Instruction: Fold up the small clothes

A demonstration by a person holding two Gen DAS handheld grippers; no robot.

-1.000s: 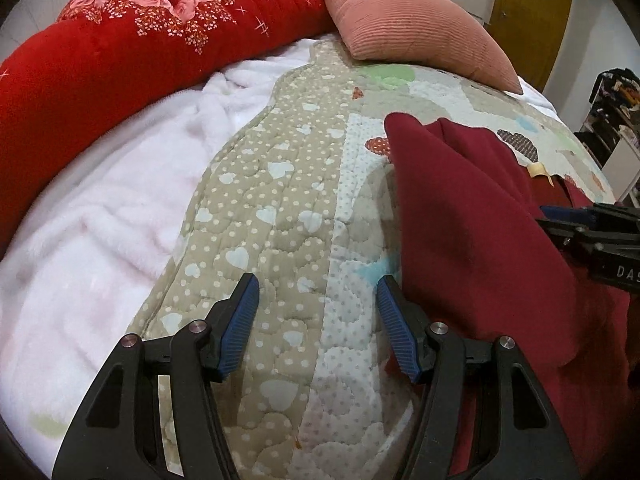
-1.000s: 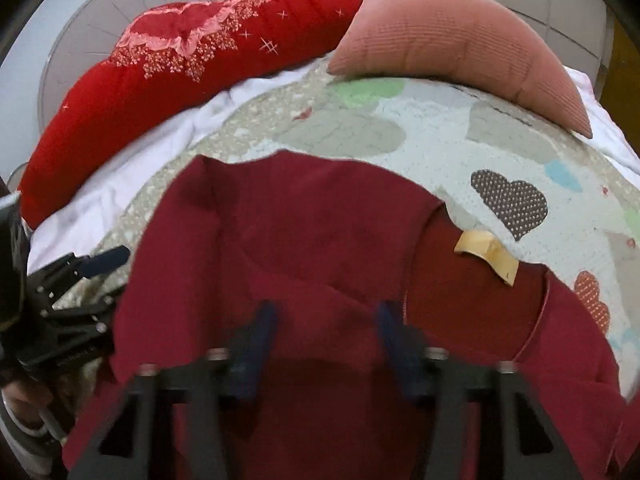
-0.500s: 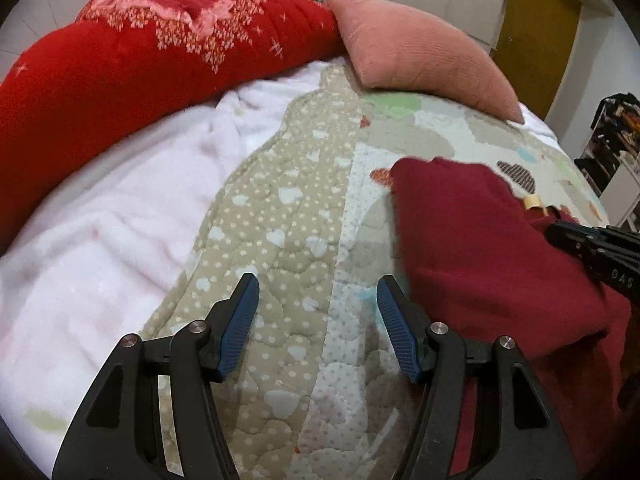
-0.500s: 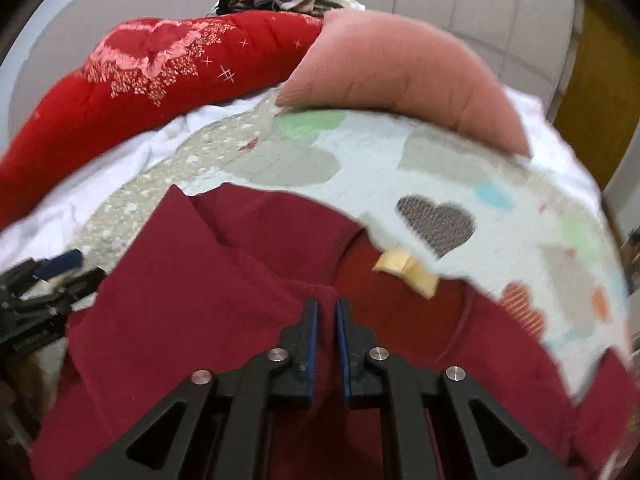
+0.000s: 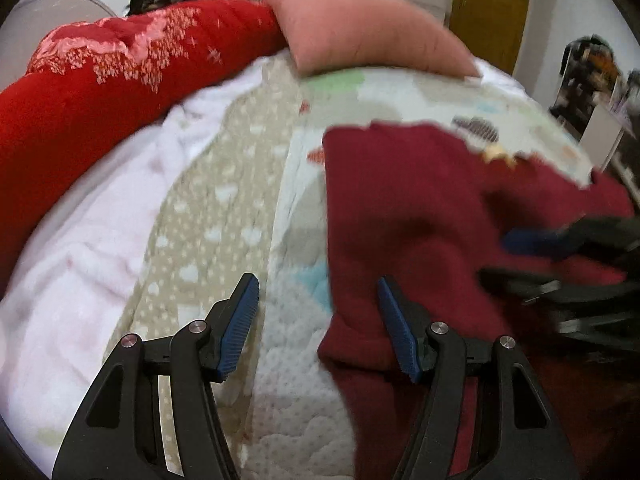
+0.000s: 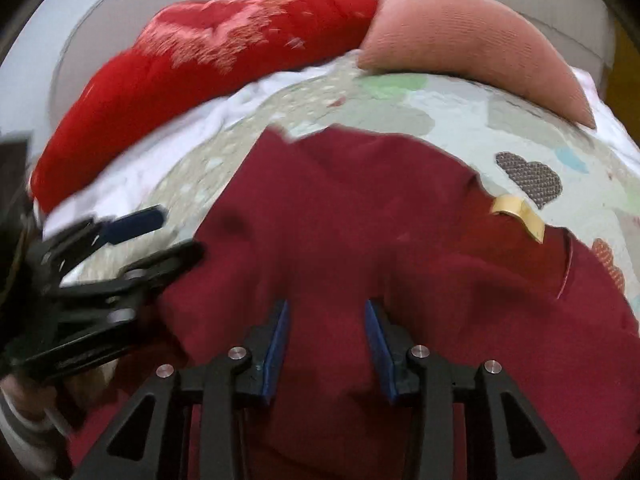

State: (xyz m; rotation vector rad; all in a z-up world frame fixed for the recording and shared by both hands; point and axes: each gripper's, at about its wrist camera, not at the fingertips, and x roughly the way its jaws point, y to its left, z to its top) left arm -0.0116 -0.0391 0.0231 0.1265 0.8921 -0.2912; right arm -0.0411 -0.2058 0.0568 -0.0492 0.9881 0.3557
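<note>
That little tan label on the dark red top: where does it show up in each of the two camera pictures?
Left wrist view: tan label sits upper right, at the dark red top's far edge.
Right wrist view: the label sits right of centre, at the neckline.
Shared landmark: the dark dotted heart on the quilt, just beyond the label.

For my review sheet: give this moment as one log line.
stage: mid-fold | shirt: side folded in, on quilt | left gripper: open, empty, at shirt edge | right gripper: opening, over shirt
</note>
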